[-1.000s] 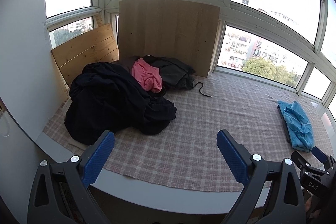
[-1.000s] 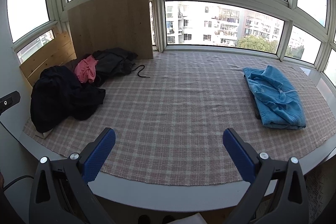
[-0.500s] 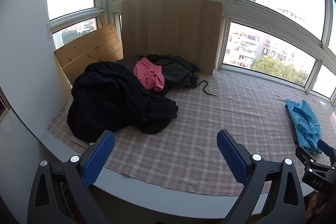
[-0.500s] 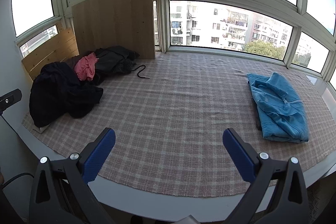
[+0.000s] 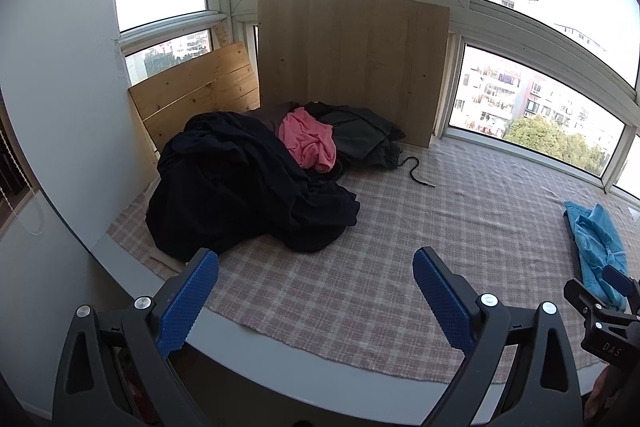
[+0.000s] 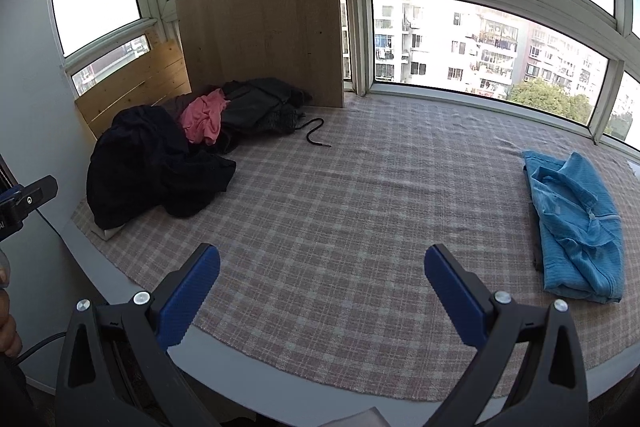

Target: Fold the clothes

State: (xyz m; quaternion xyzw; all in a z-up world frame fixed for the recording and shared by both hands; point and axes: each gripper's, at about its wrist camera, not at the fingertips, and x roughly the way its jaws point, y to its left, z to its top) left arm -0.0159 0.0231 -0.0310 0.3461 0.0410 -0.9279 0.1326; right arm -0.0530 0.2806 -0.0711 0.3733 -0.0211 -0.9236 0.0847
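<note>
A heap of unfolded clothes lies at the back left of the checked cloth: a large black garment (image 5: 240,195) (image 6: 152,167), a pink garment (image 5: 308,143) (image 6: 204,119) and a dark grey garment (image 5: 360,139) (image 6: 256,103). A folded blue garment (image 6: 572,227) (image 5: 598,247) lies at the right. My left gripper (image 5: 316,303) is open and empty, held back over the front edge, facing the heap. My right gripper (image 6: 322,291) is open and empty, over the front edge facing the middle of the cloth.
The checked cloth (image 6: 360,195) covers a window-bay platform. A black cord (image 6: 314,131) lies beside the grey garment. Wooden boards (image 5: 352,67) (image 5: 192,95) lean against the windows behind the heap. A grey wall (image 5: 52,107) stands at the left.
Both grippers have drawn back and risen a little, and the left view has turned leftward, so the heap sits more central. Both stay open. The clothes have not moved.
</note>
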